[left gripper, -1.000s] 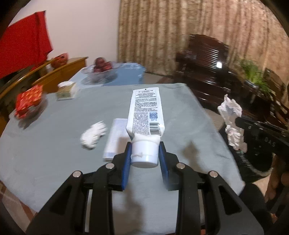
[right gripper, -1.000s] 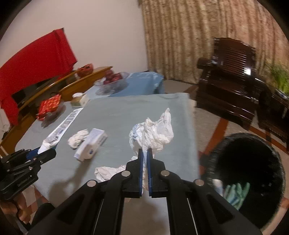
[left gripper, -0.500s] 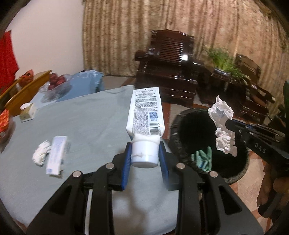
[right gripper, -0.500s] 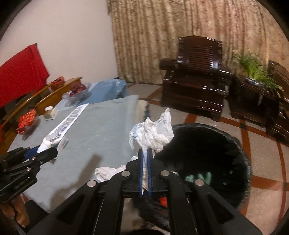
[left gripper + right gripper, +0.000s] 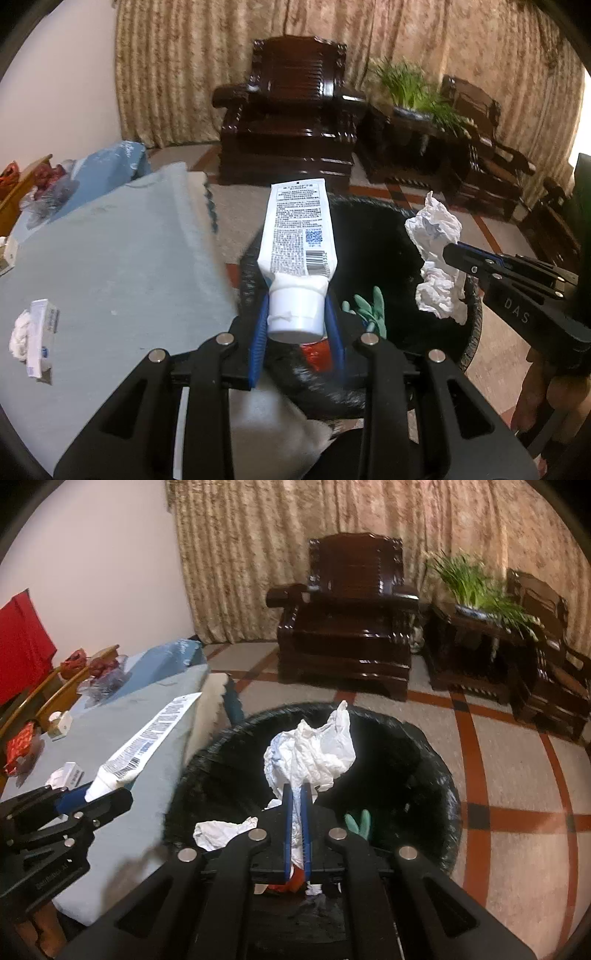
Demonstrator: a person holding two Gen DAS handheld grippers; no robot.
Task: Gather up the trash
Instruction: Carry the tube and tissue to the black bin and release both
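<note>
My left gripper (image 5: 296, 308) is shut on the cap end of a white printed tube (image 5: 298, 236), which sticks out over the near rim of a black-lined trash bin (image 5: 376, 232). The tube (image 5: 147, 738) and the left gripper (image 5: 88, 797) also show at the left of the right wrist view. My right gripper (image 5: 299, 788) is shut on a crumpled white tissue (image 5: 314, 753) and hangs over the bin (image 5: 436, 771); that tissue (image 5: 437, 258) and the right gripper (image 5: 448, 251) appear over the bin's right side in the left wrist view. Green and red scraps (image 5: 369, 308) lie inside the bin.
A table with a blue-grey cloth (image 5: 110, 258) stands left of the bin, with a small white box (image 5: 40, 332) and a tissue wad (image 5: 18, 332) on it. A dark wooden armchair (image 5: 347, 627), a plant (image 5: 476, 583) and more chairs stand behind. A fruit bag (image 5: 103, 675) lies further back.
Both grippers have swung right from over the table to over the trash bin, each still gripping its item. The table has slid to the left of both views.
</note>
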